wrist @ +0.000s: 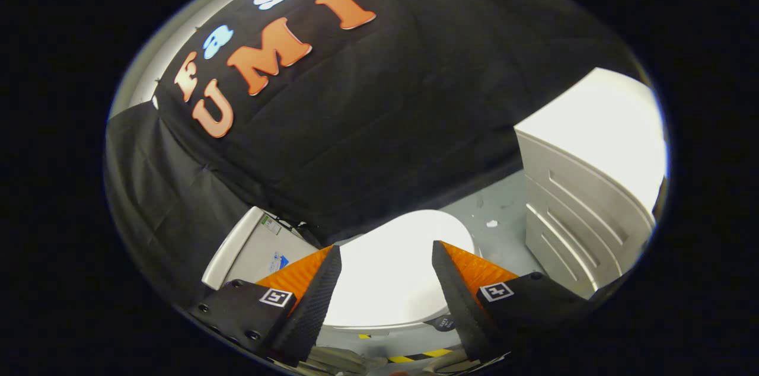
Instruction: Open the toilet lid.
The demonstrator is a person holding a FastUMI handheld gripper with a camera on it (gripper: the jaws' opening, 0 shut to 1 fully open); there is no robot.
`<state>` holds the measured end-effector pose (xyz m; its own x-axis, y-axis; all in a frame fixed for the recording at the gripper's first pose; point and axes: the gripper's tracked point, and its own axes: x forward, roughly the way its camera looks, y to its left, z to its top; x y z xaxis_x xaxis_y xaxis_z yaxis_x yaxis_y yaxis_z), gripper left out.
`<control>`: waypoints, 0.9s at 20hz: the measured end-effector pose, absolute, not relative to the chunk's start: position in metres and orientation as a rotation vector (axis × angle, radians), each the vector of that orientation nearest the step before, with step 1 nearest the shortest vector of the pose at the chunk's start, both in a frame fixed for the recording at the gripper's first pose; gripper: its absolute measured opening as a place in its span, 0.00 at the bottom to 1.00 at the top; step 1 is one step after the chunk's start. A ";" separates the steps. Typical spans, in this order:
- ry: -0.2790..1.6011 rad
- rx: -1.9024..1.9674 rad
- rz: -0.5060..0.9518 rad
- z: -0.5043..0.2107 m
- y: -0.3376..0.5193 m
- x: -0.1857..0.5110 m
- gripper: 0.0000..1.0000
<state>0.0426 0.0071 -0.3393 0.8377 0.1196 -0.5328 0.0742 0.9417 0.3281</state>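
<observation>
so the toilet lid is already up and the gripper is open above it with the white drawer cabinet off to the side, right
Not quite: the toilet lid is still down, lying flat over the bowl, as the gripper view shows. The rest holds: the gripper is open, its fingers spread apart with the lid seen between them, and the white drawer cabinet stands off to the side.

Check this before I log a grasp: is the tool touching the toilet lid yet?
Apart. In the gripper view the tool is open, its fingers spread wide, and the closed toilet lid lies well beyond them, seen through the gap with nothing pressed on it.
</observation>
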 end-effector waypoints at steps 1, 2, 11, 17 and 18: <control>0.602 0.374 0.010 -0.356 0.005 0.041 0.99; 0.631 0.397 -0.009 -0.373 0.000 0.038 0.99; 0.845 0.538 -0.172 -0.531 -0.041 -0.014 0.98; 0.914 0.685 -0.187 -0.598 -0.026 -0.036 0.94; 0.919 0.712 -0.174 -0.601 -0.023 -0.038 0.90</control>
